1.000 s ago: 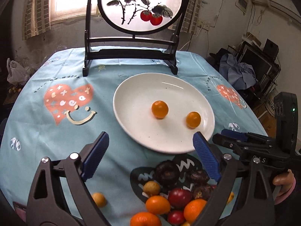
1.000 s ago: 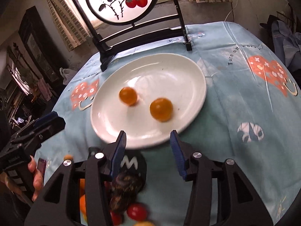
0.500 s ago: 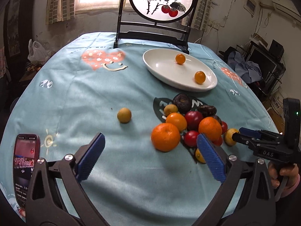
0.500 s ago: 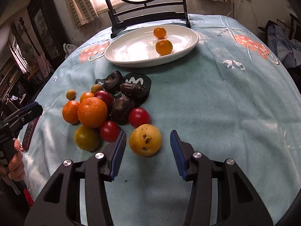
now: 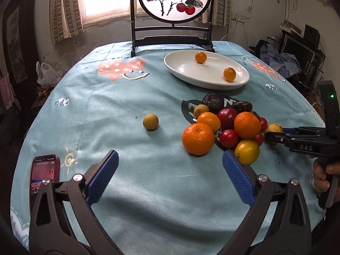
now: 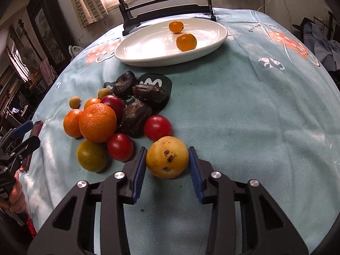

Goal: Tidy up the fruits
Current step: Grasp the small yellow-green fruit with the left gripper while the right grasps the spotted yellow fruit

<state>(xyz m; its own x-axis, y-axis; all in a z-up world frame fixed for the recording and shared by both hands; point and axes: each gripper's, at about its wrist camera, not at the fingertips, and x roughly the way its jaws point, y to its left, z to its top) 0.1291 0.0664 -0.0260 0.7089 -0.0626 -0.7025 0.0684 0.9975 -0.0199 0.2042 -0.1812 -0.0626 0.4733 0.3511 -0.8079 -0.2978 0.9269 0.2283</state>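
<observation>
A white plate (image 5: 191, 80) at the back of the table holds two small orange fruits (image 5: 200, 57). In front of it lies a pile of fruit: oranges (image 5: 198, 139), red tomatoes (image 6: 157, 127) and dark wrinkled fruits (image 6: 136, 119). A small tan fruit (image 5: 150, 121) lies apart to the left. My right gripper (image 6: 167, 148) is closing on a yellow spotted fruit (image 6: 167, 161) at the pile's near right edge, and both pads touch its sides. My left gripper (image 5: 170, 155) stands wide open over bare cloth, just short of the big orange.
A red phone (image 5: 44, 170) lies at the table's near left edge. A black stand with a round painted screen (image 5: 172, 10) rises behind the plate. The blue tablecloth (image 5: 106, 106) is bare on the left. Clutter and a monitor stand off to the right.
Both grippers drew back from the plate to the near side of the fruit pile. The right jaws have since narrowed onto the yellow spotted fruit. The left jaws stayed wide.
</observation>
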